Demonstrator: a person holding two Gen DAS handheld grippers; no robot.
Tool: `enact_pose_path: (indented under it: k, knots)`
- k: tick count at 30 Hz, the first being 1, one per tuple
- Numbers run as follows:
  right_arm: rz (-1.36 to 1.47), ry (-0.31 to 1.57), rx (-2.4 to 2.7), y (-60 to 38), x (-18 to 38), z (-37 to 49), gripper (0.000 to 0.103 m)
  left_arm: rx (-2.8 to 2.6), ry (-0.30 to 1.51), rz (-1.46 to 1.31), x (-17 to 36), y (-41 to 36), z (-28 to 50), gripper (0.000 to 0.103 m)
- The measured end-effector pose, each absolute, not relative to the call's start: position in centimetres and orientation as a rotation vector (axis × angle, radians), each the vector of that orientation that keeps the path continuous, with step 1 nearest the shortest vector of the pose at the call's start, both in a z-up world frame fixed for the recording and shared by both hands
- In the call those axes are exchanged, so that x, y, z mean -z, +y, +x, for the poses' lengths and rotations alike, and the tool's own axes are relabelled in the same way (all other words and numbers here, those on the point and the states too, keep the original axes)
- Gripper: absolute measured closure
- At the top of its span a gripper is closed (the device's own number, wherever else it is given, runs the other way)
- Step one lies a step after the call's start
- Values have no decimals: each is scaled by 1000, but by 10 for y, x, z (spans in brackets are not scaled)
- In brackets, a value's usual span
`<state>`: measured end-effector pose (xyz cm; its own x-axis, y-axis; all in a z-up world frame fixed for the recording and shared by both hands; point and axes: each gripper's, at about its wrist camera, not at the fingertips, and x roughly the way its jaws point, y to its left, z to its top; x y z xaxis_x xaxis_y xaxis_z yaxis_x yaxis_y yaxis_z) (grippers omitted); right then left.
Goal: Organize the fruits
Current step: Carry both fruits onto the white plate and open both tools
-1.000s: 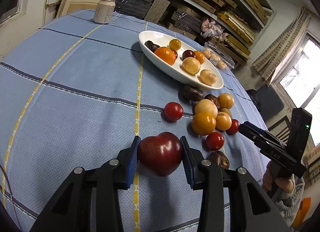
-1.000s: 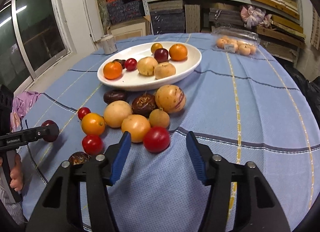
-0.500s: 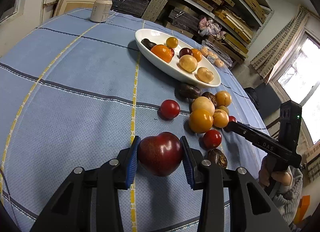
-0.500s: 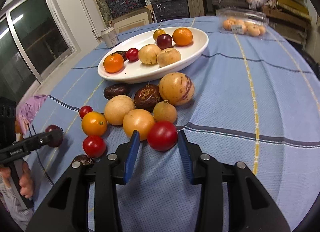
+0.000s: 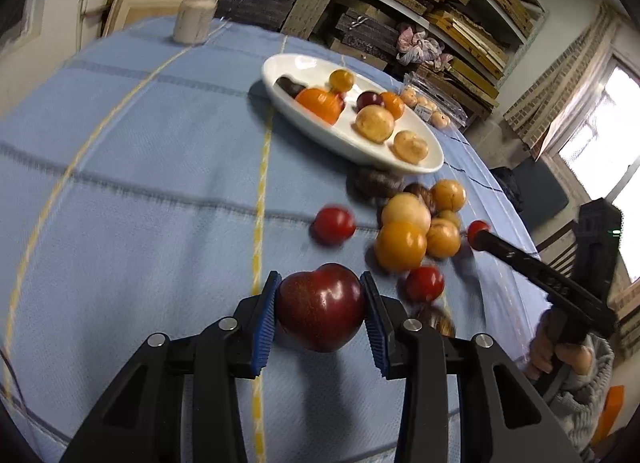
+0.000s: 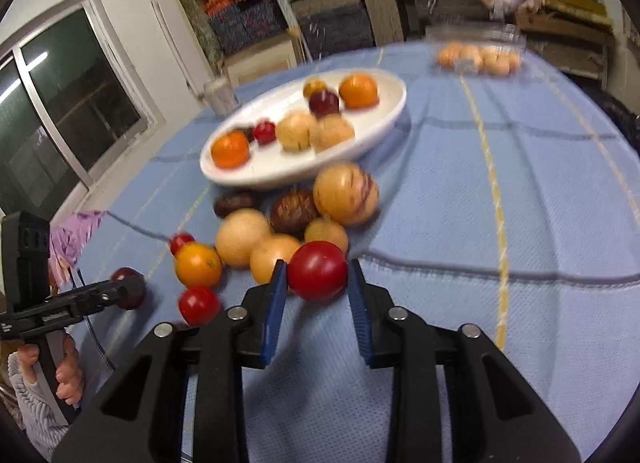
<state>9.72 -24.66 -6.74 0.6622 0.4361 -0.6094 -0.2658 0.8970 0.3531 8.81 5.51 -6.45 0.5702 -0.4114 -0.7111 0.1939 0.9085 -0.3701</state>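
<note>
My left gripper (image 5: pixel 320 305) is shut on a dark red plum (image 5: pixel 320 309) and holds it just above the blue cloth. The jaws of my right gripper (image 6: pixel 318 287) are closing on a red tomato (image 6: pixel 317 270) at the near edge of the loose fruit pile, with the pads against its sides. The left wrist view shows that tomato (image 5: pixel 478 228) at the right gripper's tip. In the right wrist view the plum (image 6: pixel 127 278) sits in the left gripper at the far left. Beyond the pile is a white oval plate (image 6: pixel 272 165) holding several fruits.
Loose oranges, tan fruits, brown fruits and small tomatoes (image 5: pixel 334 224) lie between the grippers and the plate (image 5: pixel 340 143). A can (image 5: pixel 192 19) stands at the table's far side. A clear box of small orange fruits (image 6: pixel 478 57) lies far right. Shelves stand behind.
The right gripper moved in around the red tomato and its jaws drew together onto it. The left gripper kept its hold on the plum and stayed about where it was.
</note>
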Motion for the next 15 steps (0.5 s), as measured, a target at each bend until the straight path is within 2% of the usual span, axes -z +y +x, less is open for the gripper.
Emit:
enact_pose_path:
  k: [8,15]
  knots:
    - [252,605,-375,-250,-8,143,73,321,771,-183,-1,11,157,63]
    - [236,693,-325,-234,15,220,73,326,806,-77,21,-47,202,63]
